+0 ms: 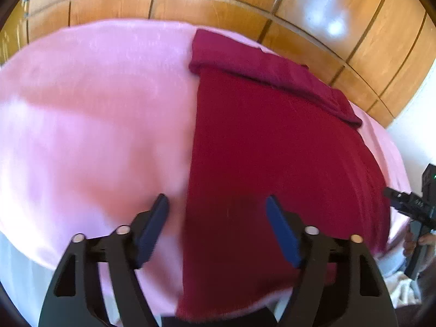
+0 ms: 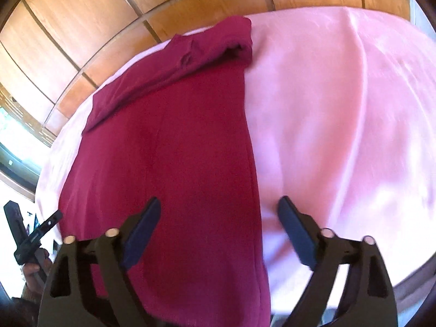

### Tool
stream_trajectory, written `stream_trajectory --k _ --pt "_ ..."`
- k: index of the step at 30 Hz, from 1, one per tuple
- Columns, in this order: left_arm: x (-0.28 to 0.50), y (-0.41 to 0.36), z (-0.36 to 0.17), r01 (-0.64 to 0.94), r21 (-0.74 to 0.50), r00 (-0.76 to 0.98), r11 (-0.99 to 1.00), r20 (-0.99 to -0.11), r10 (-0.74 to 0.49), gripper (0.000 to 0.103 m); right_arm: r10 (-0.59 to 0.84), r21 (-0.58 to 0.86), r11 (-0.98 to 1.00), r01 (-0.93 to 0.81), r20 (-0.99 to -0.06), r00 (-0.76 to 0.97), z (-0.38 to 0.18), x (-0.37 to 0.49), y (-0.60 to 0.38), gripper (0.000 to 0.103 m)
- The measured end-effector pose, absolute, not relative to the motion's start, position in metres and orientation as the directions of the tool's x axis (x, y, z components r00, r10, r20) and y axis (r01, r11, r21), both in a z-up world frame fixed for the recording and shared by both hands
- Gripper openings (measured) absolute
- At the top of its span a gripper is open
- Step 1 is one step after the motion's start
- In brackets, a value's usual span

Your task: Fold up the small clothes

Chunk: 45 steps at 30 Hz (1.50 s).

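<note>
The dark red garment [image 1: 272,163] lies flat on the pink cloth [image 1: 95,109] that covers the table, in a long strip running from the near edge toward the wooden panelled wall [image 1: 190,8]. At the garment's far end the sleeve part is already turned across it as a thick band. The long side folds look done; the step ahead is probably the lengthwise fold, bringing the near hem up toward that band.

The left gripper [image 1: 218,204] hovers over the garment's near left edge, jaws apart and empty, one finger above the pink cloth and the other above the red fabric. The right gripper [image 2: 219,204] hovers over the garment's near right edge the same way, jaws apart with nothing between them.

Several things could go wrong from here. Each pair of jaws straddles a garment edge, so a pinch could catch the pink cloth along with the red fabric and drag the cover into wrinkles. The garment is folded in layers, so a shallow grasp may lift only the top one and let the side folds fall open. If the two grippers close at uneven points along the hem, the fold will come up skewed. The near hem also seems to hang at the table's edge, where a tug could slide the whole garment off.
</note>
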<state>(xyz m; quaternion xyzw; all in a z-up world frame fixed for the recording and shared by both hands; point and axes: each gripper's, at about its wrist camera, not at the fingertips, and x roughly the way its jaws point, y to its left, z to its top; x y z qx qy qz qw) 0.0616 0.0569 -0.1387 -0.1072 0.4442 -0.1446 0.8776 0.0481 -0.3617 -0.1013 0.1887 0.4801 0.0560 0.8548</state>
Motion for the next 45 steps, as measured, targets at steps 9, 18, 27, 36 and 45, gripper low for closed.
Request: stream_trajectory --k 9,18,27,36,45 --pt "0.046 0.065 -0.140 0.189 -0.440 0.489 0.878 -0.733 -0.473 0.010 0.298 0.343 0.939 0.019 -0.840 0.454 -0.099 0.031 -0.342 0.009" --pt "0.081 0.059 -0.082 0.305 -0.539 0.562 0.785 -0.564 -0.606 0.009 0.441 0.498 0.863 -0.090 -0.652 0.617 -0.026 0.079 -0.343 0.009" --pt "0.184 0.042 -0.081 0.255 -0.537 0.605 0.804 -0.560 -0.566 0.009 0.373 0.532 0.843 0.083 -0.688 0.622 -0.049 0.171 -0.364 0.009" --pt "0.227 0.089 -0.084 0.085 -0.661 0.663 0.746 -0.521 -0.538 0.075 0.417 0.615 0.785 0.072 -0.611 0.673 -0.046 0.173 -0.387 0.080" --pt "0.181 0.083 -0.120 0.198 -0.550 0.525 0.811 -0.639 -0.562 0.071 0.344 0.477 0.877 0.063 -0.714 0.610 -0.077 0.137 -0.380 0.077"
